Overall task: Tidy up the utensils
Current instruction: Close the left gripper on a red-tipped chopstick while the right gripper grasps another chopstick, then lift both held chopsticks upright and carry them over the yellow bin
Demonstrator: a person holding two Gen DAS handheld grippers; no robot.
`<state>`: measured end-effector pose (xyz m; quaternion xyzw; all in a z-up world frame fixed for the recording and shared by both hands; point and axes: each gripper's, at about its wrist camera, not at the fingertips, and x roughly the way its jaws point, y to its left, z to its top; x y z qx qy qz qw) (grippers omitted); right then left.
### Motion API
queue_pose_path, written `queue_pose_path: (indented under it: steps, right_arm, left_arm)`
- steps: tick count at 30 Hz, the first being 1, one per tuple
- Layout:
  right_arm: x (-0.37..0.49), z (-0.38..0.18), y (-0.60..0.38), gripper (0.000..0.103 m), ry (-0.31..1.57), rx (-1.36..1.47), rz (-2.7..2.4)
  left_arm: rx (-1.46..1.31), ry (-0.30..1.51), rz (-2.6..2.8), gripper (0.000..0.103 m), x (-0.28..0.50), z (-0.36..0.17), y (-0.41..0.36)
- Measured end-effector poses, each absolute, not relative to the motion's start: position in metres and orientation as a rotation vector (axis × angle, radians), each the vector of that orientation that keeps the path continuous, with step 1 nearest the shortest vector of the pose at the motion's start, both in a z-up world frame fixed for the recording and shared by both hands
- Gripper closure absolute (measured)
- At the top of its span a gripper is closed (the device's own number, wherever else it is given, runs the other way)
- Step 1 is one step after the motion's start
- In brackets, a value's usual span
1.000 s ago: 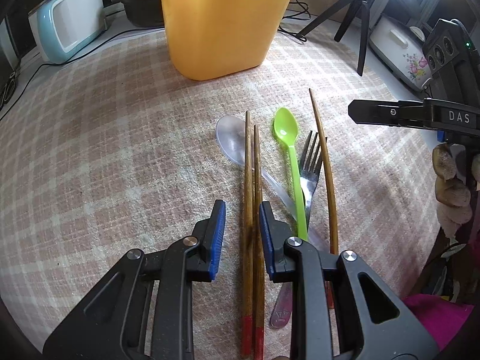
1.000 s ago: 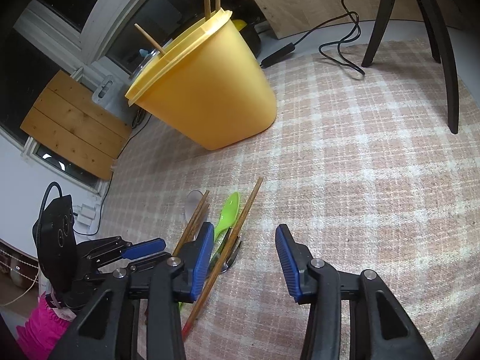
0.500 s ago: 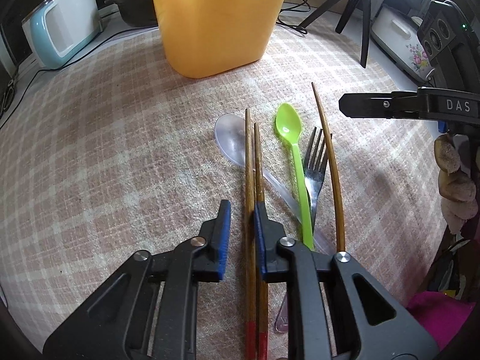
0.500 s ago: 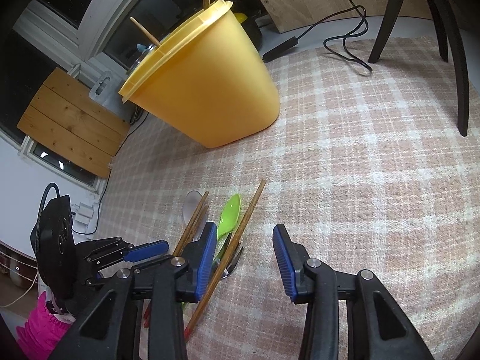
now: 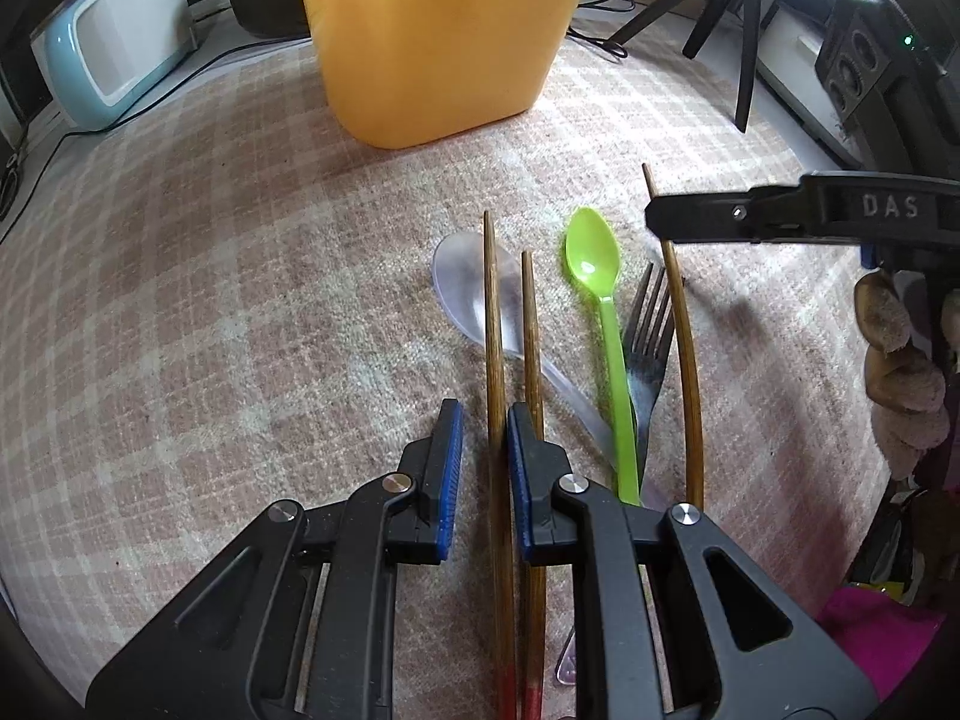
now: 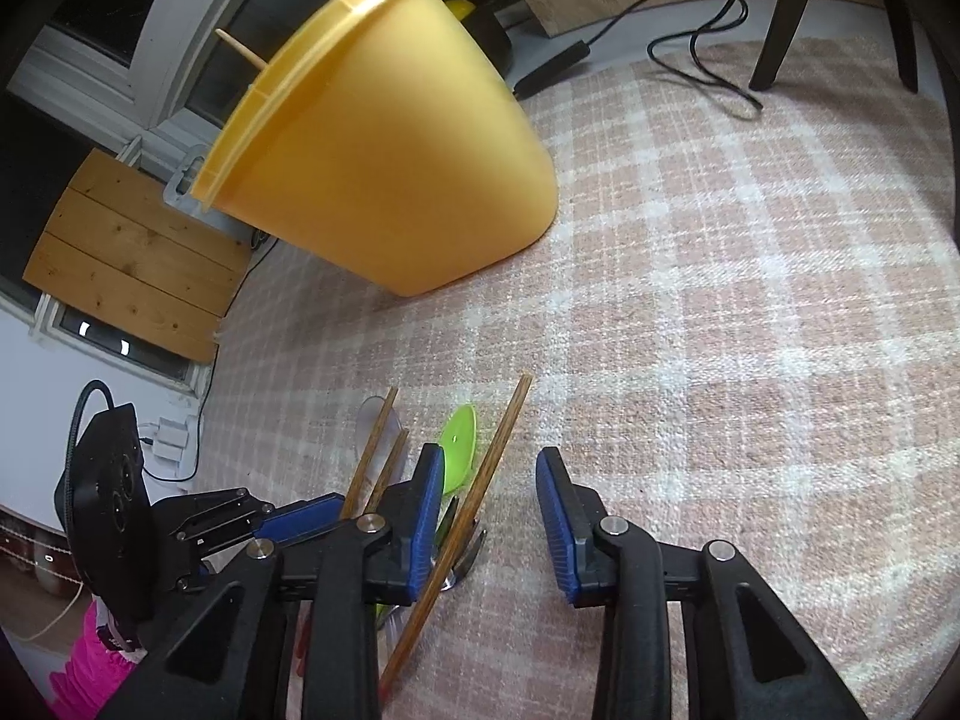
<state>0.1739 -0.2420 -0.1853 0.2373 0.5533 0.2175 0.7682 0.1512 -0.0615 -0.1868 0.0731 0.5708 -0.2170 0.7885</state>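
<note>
While parted, left gripper (image 5: 485,468) astride one chopstick (image 5: 493,360); right gripper (image 6: 489,519) wide around another chopstick (image 6: 480,492).

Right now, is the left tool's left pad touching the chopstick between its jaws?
Apart. Left wrist view shows a strip of cloth between the left pad and the chopstick.

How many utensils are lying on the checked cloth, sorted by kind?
Wooden chopsticks: 3 (leftmost, the one beside it, and one apart on the right)
Spoons: 2 (clear, green)
Forks: 1 (metal)
Total: 6
</note>
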Motion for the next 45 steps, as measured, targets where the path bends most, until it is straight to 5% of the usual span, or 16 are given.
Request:
queue_pose_path:
  steps: [9,45]
  right_arm:
    - [0.179,-0.192,-0.235,0.094,1.212,0.536,0.485]
    - [0.108,-0.049,-0.233,0.100,0.856,0.305,0.482]
  left_arm:
    - [0.080,1.231,-0.473,0.098,0.157,-0.189,-0.051]
    - [-0.042,0.934,-0.483,0.099,0.125,-0.069,-0.008]
